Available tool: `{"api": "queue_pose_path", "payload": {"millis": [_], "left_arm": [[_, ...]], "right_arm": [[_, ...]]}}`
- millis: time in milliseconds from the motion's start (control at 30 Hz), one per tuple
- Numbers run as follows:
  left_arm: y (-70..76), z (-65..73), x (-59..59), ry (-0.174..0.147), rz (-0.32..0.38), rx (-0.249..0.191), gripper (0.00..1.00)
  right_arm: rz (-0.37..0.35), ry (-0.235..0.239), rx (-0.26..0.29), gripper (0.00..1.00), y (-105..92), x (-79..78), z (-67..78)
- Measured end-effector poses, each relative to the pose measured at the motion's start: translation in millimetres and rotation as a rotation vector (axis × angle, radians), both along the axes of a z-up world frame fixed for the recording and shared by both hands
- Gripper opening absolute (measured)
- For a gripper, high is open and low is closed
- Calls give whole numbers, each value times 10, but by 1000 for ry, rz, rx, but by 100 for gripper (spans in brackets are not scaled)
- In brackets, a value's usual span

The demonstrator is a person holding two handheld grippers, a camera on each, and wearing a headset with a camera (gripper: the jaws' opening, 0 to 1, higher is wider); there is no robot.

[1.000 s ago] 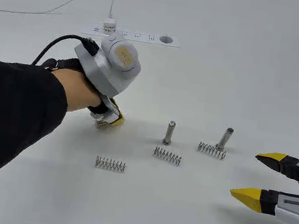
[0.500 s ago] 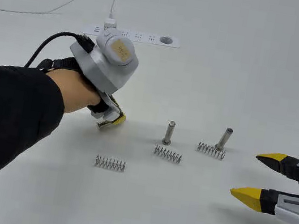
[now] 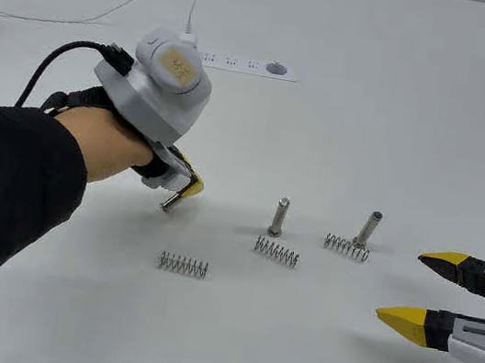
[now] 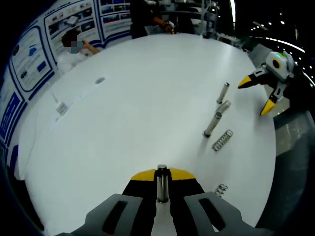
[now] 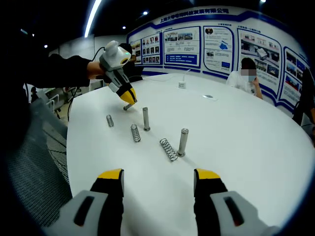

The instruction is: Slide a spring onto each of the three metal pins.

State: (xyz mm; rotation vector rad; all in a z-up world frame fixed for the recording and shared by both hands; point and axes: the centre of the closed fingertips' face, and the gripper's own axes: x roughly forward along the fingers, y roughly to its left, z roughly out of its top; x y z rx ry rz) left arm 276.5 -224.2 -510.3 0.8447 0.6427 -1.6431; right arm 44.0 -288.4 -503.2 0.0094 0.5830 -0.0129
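The third pin [image 3: 170,204] is hanging tilted, clamped in the left gripper [image 3: 183,192], left of the middle pin [image 3: 280,216]. The nearest spring [image 3: 183,265] is lying crosswise on the table [image 3: 342,142], left of that pin and nearer the person. The right gripper [image 3: 399,283] is hovering wide open and empty, far to its right.

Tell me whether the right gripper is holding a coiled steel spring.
No, the yellow-tipped right gripper stands open with nothing between its jaws.
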Motion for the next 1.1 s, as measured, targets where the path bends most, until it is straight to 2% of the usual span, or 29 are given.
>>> {"api": "queue_pose_path", "payload": {"millis": [533,1100], "left_arm": [[125,118,-9,33,34,-54,8],[253,174,2,71,73,-77,8]], "right_arm": [[7,2,-2,59,15,11,8],[13,3,-4,59,35,20,24]]}}
